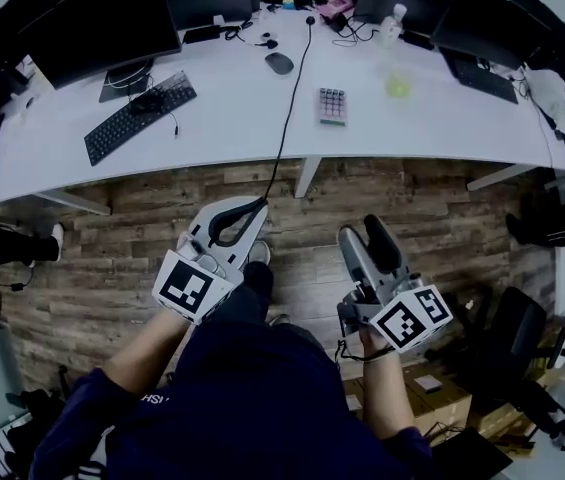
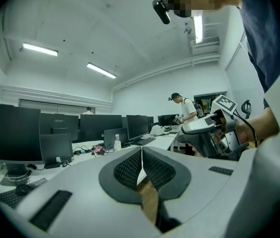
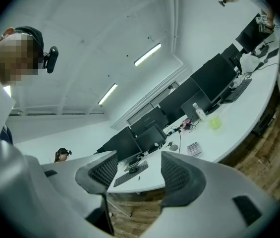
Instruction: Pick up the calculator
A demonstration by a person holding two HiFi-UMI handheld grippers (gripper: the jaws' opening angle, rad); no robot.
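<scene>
The calculator (image 1: 332, 105), small and grey with rows of pinkish keys, lies flat on the long white desk (image 1: 242, 118), near its front edge. It also shows small and far off in the right gripper view, the calculator (image 3: 194, 148). Both grippers hang over the wooden floor, well short of the desk. My left gripper (image 1: 258, 208) points toward the desk with its jaws pressed together and nothing between them (image 2: 141, 151). My right gripper (image 1: 360, 232) stands to its right, jaws apart and empty (image 3: 139, 161).
A black keyboard (image 1: 140, 117), a mouse (image 1: 279, 63), several dark monitors (image 1: 102, 23), a green cup (image 1: 397, 86) and a bottle (image 1: 392, 20) share the desk. A black cable (image 1: 292, 98) hangs off the front edge. A desk leg (image 1: 307, 176) stands below; boxes (image 1: 442, 388) lie at the right.
</scene>
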